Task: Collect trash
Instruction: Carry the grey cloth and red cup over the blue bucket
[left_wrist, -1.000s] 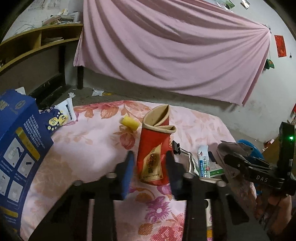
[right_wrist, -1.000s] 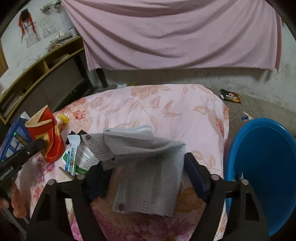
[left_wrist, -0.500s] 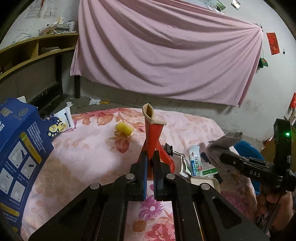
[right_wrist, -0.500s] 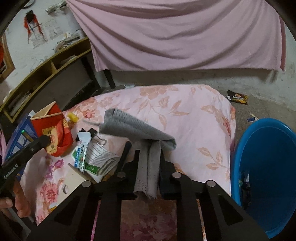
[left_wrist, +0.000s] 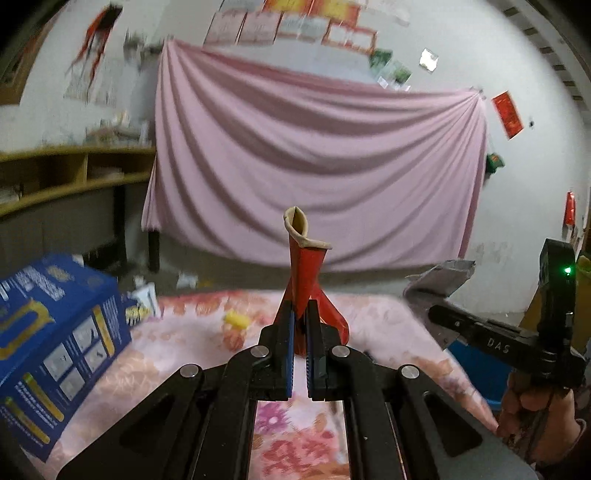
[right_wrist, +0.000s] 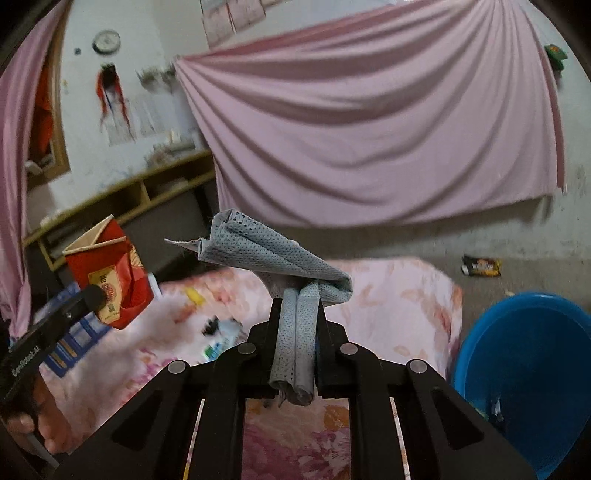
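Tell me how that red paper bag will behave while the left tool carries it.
The red paper bag looks light and soft: it has crumpled flat where the left tool pinches it. Its open top stays upright, so it seems stiff enough not to droop.

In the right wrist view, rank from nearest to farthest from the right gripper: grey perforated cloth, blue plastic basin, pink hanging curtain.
1. Grey perforated cloth: clamped in the right gripper.
2. Blue plastic basin: lower right, on the floor.
3. Pink hanging curtain: back wall, beyond the bed.

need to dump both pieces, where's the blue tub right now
The blue tub sits low at the right edge of the right wrist view, on the floor beside the floral bed, right of the right tongs holding the grey cloth.
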